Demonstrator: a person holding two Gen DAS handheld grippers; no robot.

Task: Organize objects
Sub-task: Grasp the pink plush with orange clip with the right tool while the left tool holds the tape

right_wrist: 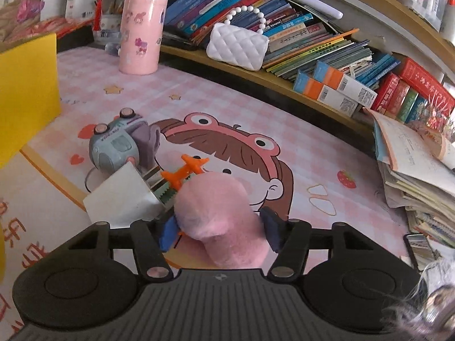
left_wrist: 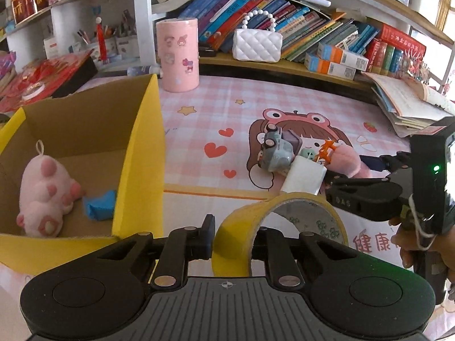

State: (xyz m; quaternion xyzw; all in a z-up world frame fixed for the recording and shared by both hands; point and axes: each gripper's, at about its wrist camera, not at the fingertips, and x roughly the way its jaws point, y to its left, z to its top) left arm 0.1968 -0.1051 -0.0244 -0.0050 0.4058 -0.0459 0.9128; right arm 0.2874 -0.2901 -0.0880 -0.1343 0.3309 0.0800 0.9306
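Note:
My left gripper (left_wrist: 234,240) is shut on the wall of a yellow tape roll (left_wrist: 281,221), held just above the pink mat. To its left stands a yellow cardboard box (left_wrist: 142,142) holding a pink plush pig (left_wrist: 45,190) and a blue item (left_wrist: 99,204). My right gripper (right_wrist: 220,231) has its blue pads (right_wrist: 167,233) pressed on both sides of a pink plush toy (right_wrist: 219,210). In the left wrist view, the right gripper (left_wrist: 352,170) sits at the right with the pink plush toy (left_wrist: 349,159). A grey-blue toy car (right_wrist: 113,147), a white packet (right_wrist: 122,199) and an orange plastic piece (right_wrist: 187,170) lie beside the plush.
A tall pink canister (right_wrist: 140,34) stands at the back of the mat. A white quilted purse (right_wrist: 237,45) rests on the low shelf in front of rows of books. A messy stack of books (right_wrist: 421,170) lies at the right edge.

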